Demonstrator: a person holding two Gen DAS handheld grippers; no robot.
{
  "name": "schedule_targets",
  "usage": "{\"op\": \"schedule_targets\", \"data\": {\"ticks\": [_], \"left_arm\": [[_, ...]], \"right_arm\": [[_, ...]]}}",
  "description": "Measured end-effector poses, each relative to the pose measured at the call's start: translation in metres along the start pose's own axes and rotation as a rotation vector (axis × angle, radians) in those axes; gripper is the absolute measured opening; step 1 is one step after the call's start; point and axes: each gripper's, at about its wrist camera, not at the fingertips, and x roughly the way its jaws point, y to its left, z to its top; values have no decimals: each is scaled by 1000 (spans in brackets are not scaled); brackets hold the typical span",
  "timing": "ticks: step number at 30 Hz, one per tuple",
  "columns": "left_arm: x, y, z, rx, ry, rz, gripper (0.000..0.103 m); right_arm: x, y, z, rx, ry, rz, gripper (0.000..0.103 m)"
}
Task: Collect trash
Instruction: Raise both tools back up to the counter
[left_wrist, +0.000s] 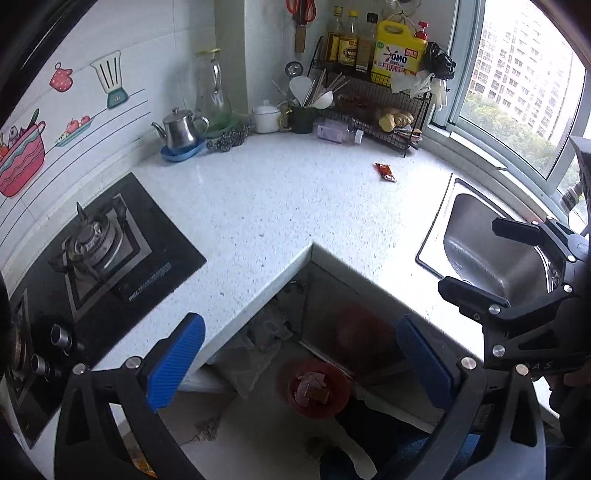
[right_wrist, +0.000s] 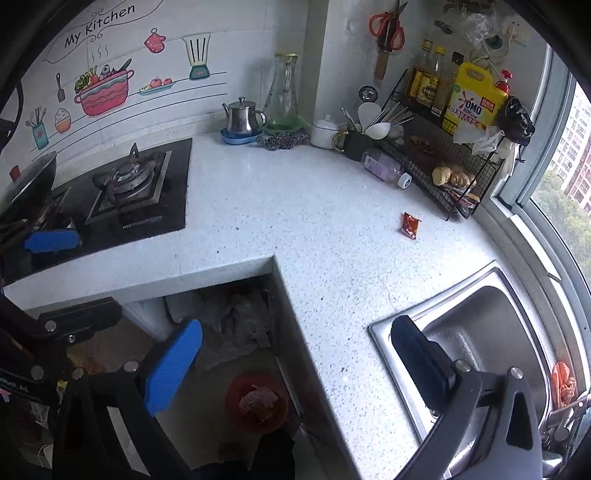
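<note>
Both grippers' jaws stand apart and empty; the flat red packet (right_wrist: 410, 226) could slide across the smooth worktop (right_wrist: 295, 229) when pinched.

"My Kitchen" stands on the wall sticker (right_wrist: 99, 26); "OMO" on the yellow jug (right_wrist: 472, 103).

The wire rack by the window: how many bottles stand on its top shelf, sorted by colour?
Dark glass bottles: 3
Yellow jug: 1
Red pump bottle: 1
Total on the rack: 5
</note>
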Motion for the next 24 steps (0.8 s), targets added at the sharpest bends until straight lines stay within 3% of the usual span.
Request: {"op": "schedule_targets", "data": {"ticks": [8,24], "left_arm": [[23,-1,73,7,-26,29,103],[140,-14,214,-48,7,117,103]], "right_arm": [[24,-38,54,11,-35,15,102],[114,-139,169,6,-53,40,102]]}}
